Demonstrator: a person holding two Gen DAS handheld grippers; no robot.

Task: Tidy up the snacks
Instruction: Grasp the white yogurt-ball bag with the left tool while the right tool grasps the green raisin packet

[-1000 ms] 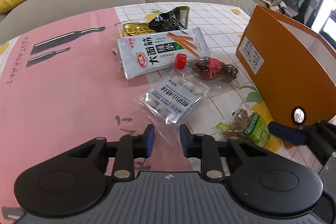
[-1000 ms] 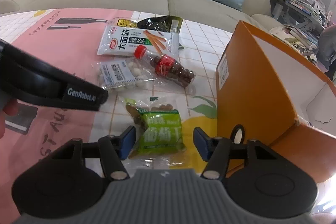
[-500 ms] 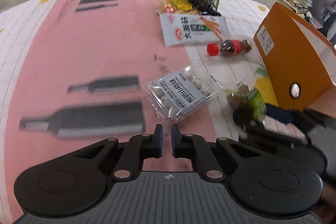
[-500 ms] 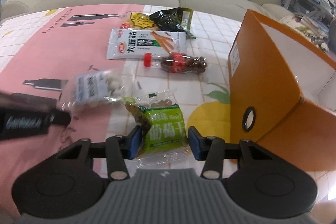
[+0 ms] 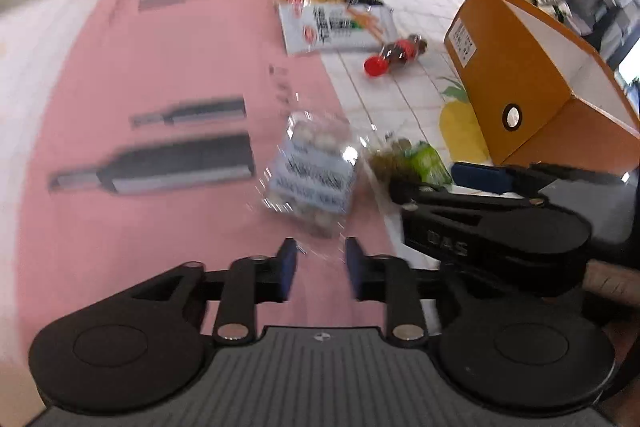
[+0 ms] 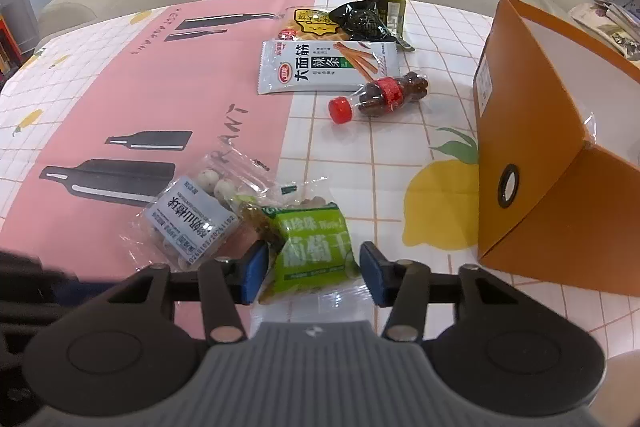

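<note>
The right claw has its two blue pads on each side of the green snack bag, but there is a small gap at each pad, so it is not squeezing the bag yet. This green bag lies on the surface, near the front corner of the orange box. The clear bag of white candy balls lies on the far side of the green bag from the orange box, and its edge touches the green bag. That could be trouble: if the right claw shuts and lifts, the crinkly edge of the clear bag might get pinched too and come along. The left claw has just been opening and is now partly open with only the thin clear edge of that bag near its pads, so nothing holds the clear bag down. The green bag is puffy and smooth, so it might slip out on the way to the orange box.
</note>
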